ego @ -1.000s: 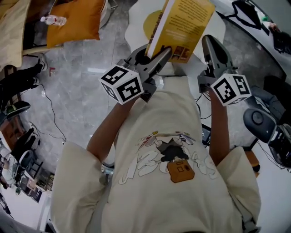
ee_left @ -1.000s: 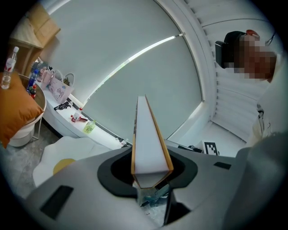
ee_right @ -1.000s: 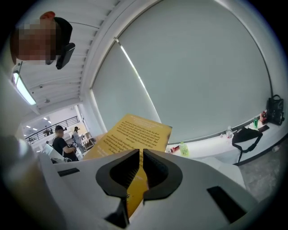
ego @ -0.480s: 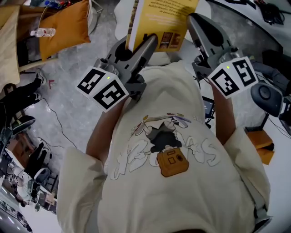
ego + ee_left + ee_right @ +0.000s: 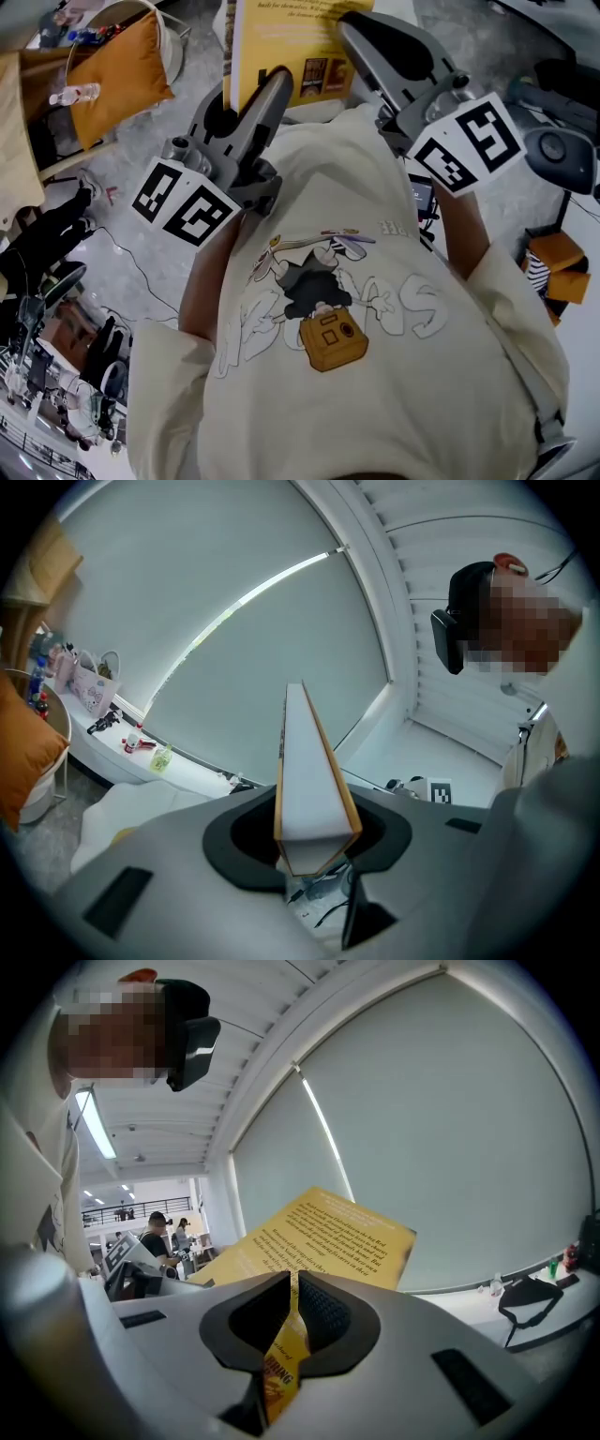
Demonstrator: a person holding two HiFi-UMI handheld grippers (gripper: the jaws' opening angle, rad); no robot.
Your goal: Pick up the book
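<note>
1. Holding the thick yellow paperback book [image 5: 281, 47] upright in mid-air, at 12 o'clock in the head view.
2. Clamping its whole page block at the bottom edge with the left gripper [image 5: 314, 841] fingers; pinching just the thin cover with the right gripper [image 5: 292, 1309] fingers, nearly closed.
3. Judging it fairly light yet floppy and glossy; favouring the stiff block near the spine.

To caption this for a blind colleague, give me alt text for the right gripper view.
The right gripper pinches a yellow book by its cover, held up before a grey blind. The person shows at left.
</note>
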